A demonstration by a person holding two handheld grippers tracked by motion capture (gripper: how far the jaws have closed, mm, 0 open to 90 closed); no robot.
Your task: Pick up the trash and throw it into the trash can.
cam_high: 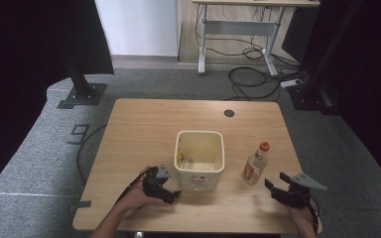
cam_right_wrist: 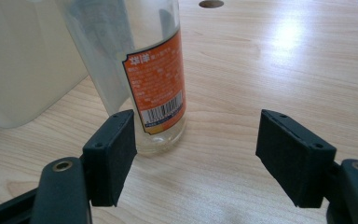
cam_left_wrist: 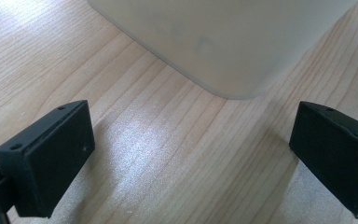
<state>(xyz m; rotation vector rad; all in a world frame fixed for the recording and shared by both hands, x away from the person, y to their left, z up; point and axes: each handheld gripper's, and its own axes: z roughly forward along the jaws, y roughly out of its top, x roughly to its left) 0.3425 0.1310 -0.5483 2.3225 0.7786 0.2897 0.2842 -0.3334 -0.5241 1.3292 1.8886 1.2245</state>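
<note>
Because the clear bottle (cam_right_wrist: 140,70) standing upright just ahead of the spread-jawed right gripper (cam_right_wrist: 196,154) looks light, smooth and easily tipped, I would pinch it low on the labelled body, while the left gripper (cam_left_wrist: 191,154), also spread, faces the bin (cam_left_wrist: 223,42).

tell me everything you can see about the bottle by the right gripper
The bottle is clear, glass or plastic by the look, with an orange-red cap and an orange label printed with white text and a barcode. It looks empty or nearly so. It stands upright on the wooden table, just right of the white bin and apart from it. The right gripper is open just short of it; nothing touches it but the table.
</note>
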